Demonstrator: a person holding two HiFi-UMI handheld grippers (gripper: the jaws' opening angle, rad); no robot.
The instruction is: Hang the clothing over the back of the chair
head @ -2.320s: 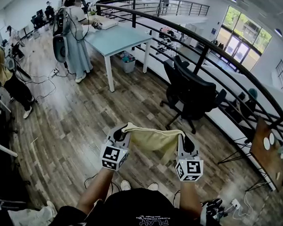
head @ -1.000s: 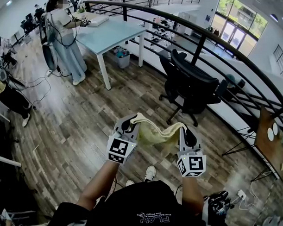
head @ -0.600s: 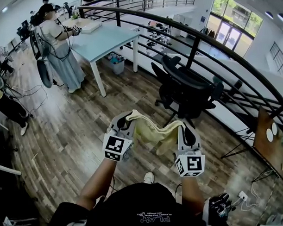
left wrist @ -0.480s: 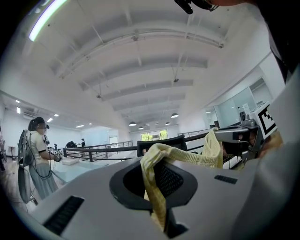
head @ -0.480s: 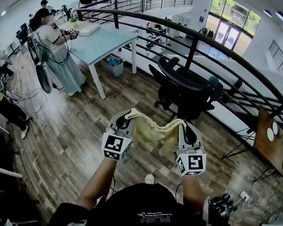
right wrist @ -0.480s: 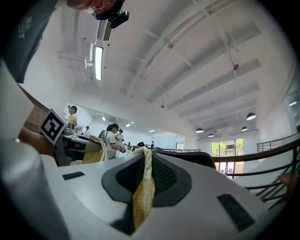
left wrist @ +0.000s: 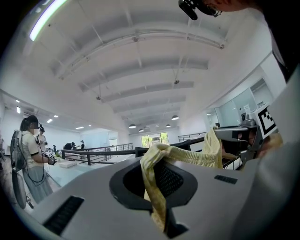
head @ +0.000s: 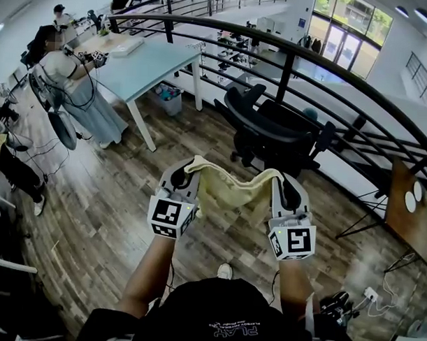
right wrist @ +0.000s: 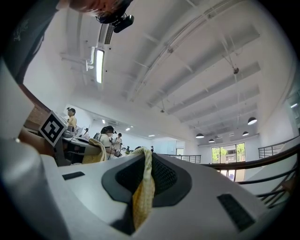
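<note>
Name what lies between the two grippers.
The yellow garment spans from the left gripper to the right gripper, each shut on one end; the head view shows it.

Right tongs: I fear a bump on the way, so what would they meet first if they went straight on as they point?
Most likely the chair, which stands ahead of the right tongs in the head view. Height is unclear, so they might pass over its back toward the railing.
</note>
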